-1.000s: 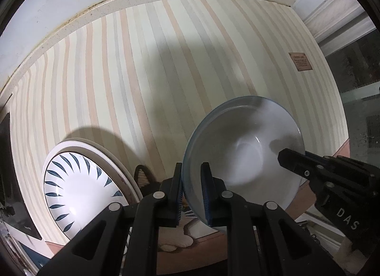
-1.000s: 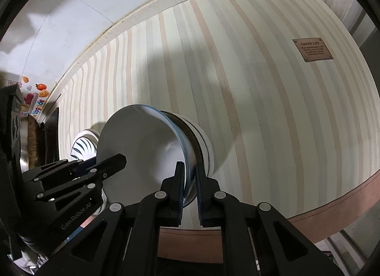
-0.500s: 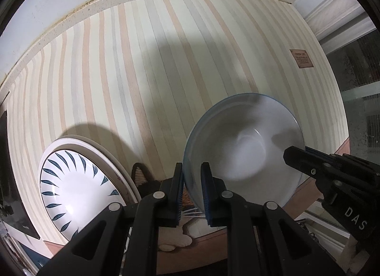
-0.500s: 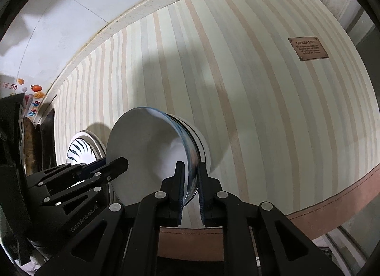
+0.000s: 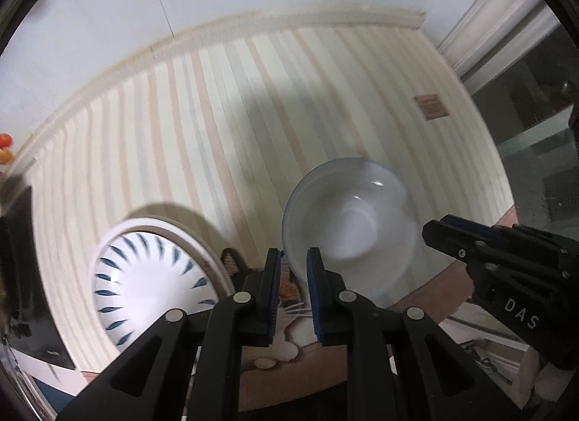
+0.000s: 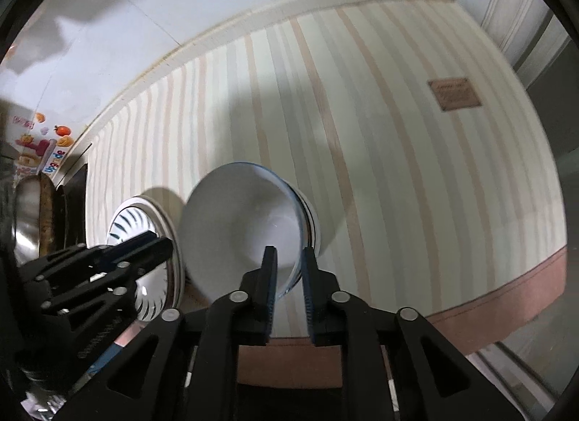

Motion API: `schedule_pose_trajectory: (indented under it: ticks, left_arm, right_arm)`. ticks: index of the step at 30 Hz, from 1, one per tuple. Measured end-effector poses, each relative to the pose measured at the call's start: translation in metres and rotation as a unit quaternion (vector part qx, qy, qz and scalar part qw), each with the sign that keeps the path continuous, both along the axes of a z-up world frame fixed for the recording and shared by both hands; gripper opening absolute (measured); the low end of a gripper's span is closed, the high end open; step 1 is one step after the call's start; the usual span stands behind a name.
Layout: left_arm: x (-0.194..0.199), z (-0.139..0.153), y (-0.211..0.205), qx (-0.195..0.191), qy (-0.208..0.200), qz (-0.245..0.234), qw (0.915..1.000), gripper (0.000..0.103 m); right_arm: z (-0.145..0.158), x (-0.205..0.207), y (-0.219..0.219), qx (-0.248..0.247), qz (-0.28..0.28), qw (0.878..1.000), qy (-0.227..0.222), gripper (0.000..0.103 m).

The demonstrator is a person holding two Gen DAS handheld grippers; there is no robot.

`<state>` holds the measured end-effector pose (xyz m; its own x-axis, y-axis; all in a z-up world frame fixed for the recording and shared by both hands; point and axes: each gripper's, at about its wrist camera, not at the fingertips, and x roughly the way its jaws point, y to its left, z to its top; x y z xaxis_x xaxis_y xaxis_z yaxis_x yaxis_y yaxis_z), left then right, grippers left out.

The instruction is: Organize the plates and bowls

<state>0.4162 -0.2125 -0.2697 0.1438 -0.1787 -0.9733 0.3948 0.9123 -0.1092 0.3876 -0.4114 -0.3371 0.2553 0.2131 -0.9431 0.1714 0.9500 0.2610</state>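
Note:
A pale white bowl with a blue rim (image 5: 347, 225) is held over the striped tablecloth. My left gripper (image 5: 292, 272) is shut on its near left rim. My right gripper (image 6: 287, 272) is shut on the bowl's (image 6: 239, 225) right rim; it also shows at the right of the left wrist view (image 5: 470, 243). The left gripper shows at the lower left of the right wrist view (image 6: 137, 247). A white plate with dark blue leaf marks (image 5: 144, 283) lies to the bowl's left on a wider white plate (image 5: 202, 243); it also shows in the right wrist view (image 6: 126, 222).
A cat-pattern item (image 5: 286, 312) lies under my left fingers at the table's near edge. A brown label (image 6: 454, 93) sits on the cloth at the far right. A metal pan (image 6: 25, 218) and dark objects stand at the left. A glass panel (image 5: 535, 153) is at the right.
Both grippers have pulled back and up with the bowl, so more of the wall and tablecloth shows. The bowl looks smaller and both grips still hold its rim.

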Motion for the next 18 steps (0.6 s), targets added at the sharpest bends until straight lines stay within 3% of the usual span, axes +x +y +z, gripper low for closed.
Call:
schedule_pose_trajectory:
  ticks: [2,9,12,14,18]
  left_arm:
    - [-0.011,0.018,0.006,-0.009,-0.019,-0.001,0.9998,0.02]
    - [-0.04,0.065,0.023,-0.035,-0.061,-0.007,0.9975,0.033]
    - [-0.047,0.08,0.031,-0.048,-0.074,-0.006,0.9961,0.051]
    - [-0.053,0.09,0.037,-0.055,-0.083,-0.004,0.995,0.072]
    - [-0.061,0.103,0.046,-0.065,-0.093,0.0,0.9936,0.076]
  right_arm:
    - [0.018,-0.012,0.003,-0.008,-0.001,1.0,-0.018,0.037]
    - [0.085,-0.057,0.016,-0.037,-0.001,0.996,-0.08,0.057]
    - [0.106,-0.074,0.021,-0.047,-0.001,0.994,-0.098,0.069]
    - [0.118,-0.085,0.024,-0.056,-0.004,0.992,-0.112,0.077]
    - [0.135,-0.105,0.03,-0.073,-0.01,0.989,-0.129,0.085]
